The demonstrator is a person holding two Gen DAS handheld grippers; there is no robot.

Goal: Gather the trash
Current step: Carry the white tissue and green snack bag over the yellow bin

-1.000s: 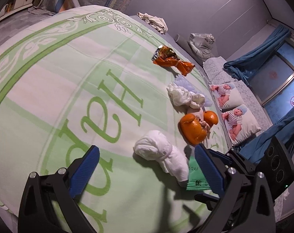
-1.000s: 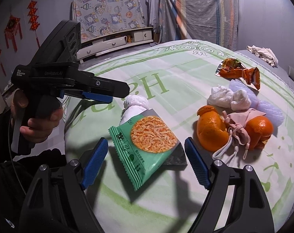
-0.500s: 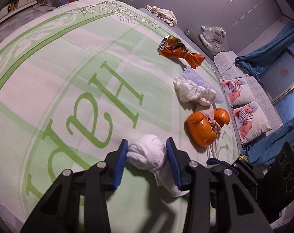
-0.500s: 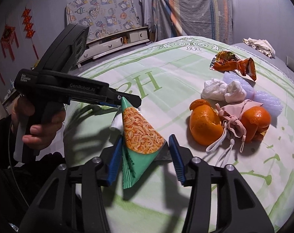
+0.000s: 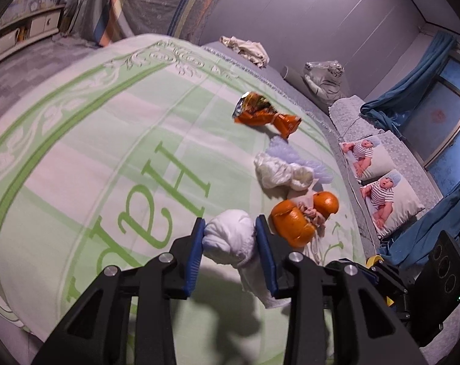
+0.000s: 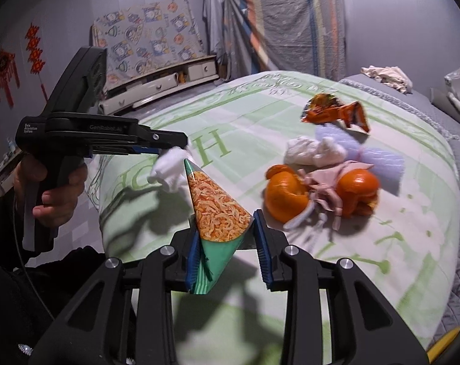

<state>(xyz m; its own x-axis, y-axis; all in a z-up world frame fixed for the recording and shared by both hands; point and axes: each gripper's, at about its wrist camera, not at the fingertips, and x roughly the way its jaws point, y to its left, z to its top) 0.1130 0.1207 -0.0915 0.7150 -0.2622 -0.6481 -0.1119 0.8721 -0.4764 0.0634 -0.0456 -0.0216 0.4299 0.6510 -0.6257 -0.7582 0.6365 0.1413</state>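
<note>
Right wrist view alone shows the hand gripping the left claw.

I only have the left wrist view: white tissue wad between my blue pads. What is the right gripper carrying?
Observer: The right gripper is shut on a green snack packet, pinched into a cone.
Operator: Is my tissue off the blanket?
Observer: Yes. In the right wrist view the tissue wad hangs from the left gripper, clear of the blanket.
Operator: Anything behind my gripper?
Observer: A low white cabinet along the wall, with red hangings beside it.
</note>
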